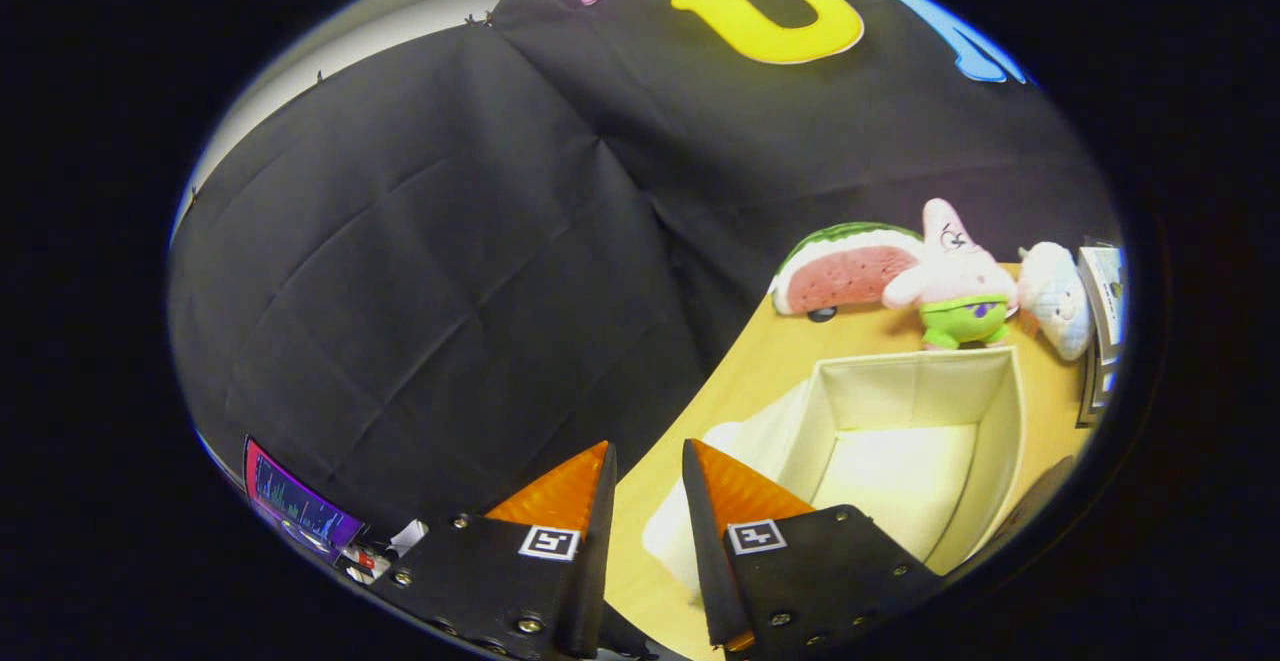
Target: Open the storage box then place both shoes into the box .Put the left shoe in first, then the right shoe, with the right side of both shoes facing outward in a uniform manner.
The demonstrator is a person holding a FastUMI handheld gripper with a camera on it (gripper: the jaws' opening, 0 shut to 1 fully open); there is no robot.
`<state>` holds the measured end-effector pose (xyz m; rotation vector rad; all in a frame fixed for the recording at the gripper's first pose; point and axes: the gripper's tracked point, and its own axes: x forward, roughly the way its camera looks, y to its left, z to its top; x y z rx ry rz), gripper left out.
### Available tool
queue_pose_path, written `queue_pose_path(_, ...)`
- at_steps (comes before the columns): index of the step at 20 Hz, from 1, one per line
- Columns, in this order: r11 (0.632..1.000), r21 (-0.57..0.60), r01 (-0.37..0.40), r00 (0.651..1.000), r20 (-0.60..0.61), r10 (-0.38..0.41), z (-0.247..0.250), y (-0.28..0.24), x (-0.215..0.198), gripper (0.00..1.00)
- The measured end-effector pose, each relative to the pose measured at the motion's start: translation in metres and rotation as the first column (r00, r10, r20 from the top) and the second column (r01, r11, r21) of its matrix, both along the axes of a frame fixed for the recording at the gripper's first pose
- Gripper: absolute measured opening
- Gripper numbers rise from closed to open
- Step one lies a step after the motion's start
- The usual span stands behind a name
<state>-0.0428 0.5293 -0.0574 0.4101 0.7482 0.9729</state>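
Observation:
A cream fabric storage box (1010, 411) stands open on the yellow table (760, 361), ahead and to the right of my fingers; its inside looks empty. Its pale lid flap (740, 451) hangs over the near left wall, just beyond my right finger. My gripper (648, 456) is held tilted above the table's edge, its fingers a narrow gap apart with nothing between them.
Beyond the box, along the cloth wall, lie a watermelon-slice plush (845, 269), a pink star-shaped plush (955, 281) and a white plush (1055, 296). Stacked flat items (1100, 326) stand by the box's far right side. A lit screen (295, 509) shows below my left finger.

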Motion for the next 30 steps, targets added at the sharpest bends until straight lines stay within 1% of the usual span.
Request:
queue_pose_path(3,0.996,-0.028,0.079,0.997,0.029,-0.078,-0.002,-0.045,0.02,0.39)
queue_pose_path(6,0.983,-0.074,0.167,0.984,0.07,-0.162,-0.009,-0.1,0.041,0.4)
queue_pose_path(9,0.961,-0.13,0.245,0.967,0.101,-0.233,-0.026,-0.154,0.053,0.4)
queue_pose_path(14,0.912,-0.212,0.351,0.935,0.124,-0.331,-0.052,-0.239,0.051,0.4)
queue_pose_path(19,0.867,-0.306,0.393,0.919,0.167,-0.357,-0.083,-0.296,0.038,0.4)
queue_pose_path(21,0.842,-0.353,0.409,0.912,0.169,-0.373,-0.102,-0.316,0.03,0.4)
queue_pose_path(22,0.83,-0.374,0.414,0.91,0.158,-0.383,-0.113,-0.326,0.019,0.4)
queue_pose_path(24,0.813,-0.417,0.406,0.911,0.113,-0.397,-0.137,-0.336,0.012,0.4)
queue_pose_path(26,0.802,-0.451,0.392,0.91,0.062,-0.409,-0.159,-0.341,-0.002,0.4)
queue_pose_path(30,0.792,-0.495,0.357,0.912,0.003,-0.409,-0.19,-0.342,-0.013,0.4)
